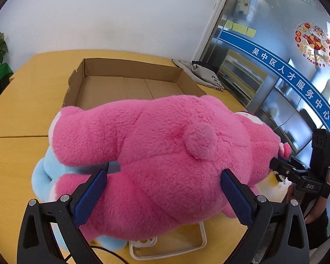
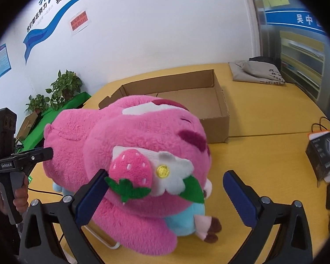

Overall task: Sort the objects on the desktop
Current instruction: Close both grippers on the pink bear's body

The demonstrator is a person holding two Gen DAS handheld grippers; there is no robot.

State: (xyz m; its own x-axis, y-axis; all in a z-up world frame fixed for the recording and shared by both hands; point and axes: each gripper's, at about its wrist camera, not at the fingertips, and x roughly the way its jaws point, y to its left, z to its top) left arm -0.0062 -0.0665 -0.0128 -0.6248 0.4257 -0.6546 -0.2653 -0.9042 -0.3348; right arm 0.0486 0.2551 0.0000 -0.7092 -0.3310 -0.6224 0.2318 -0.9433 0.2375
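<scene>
1. My left hand-held gripper (image 1: 164,176): jaws spread wide, blue pads on either side of the pink plush bear's rump, near the tail. The pads reach the fur, but I cannot tell whether they press it.

2. My right hand-held gripper (image 2: 165,183): jaws also apart. The left pad touches the strawberry patch on the bear's ear; the right pad stands clear of the head. Nothing is clamped here.

3. Pink plush bear (image 1: 156,154): large, lying along the line between my two tools, rump to the left one and head to the right one. My judgement: a toy this bulky and soft wants a tool at each end, which explains the two-sided approach. It rests partly on item 4 and over item 5, not in the box.

4. Light-blue plush toy (image 2: 187,216): beneath the bear, mostly hidden; brown feet show by the bear's head.

5. White tray (image 1: 201,242): shallow, under the bear's near side; contents hidden.

6. Cardboard box (image 1: 129,83): open, low-walled, just beyond the bear; the floor that shows is bare. Probably the destination for sorting.

7. Yellow worktop (image 1: 22,110): carries all the above.

8. Grey cloth bag (image 2: 257,72): at the worktop's far edge, well apart.

9. Small black box (image 2: 323,151): at the right edge, apart.
</scene>
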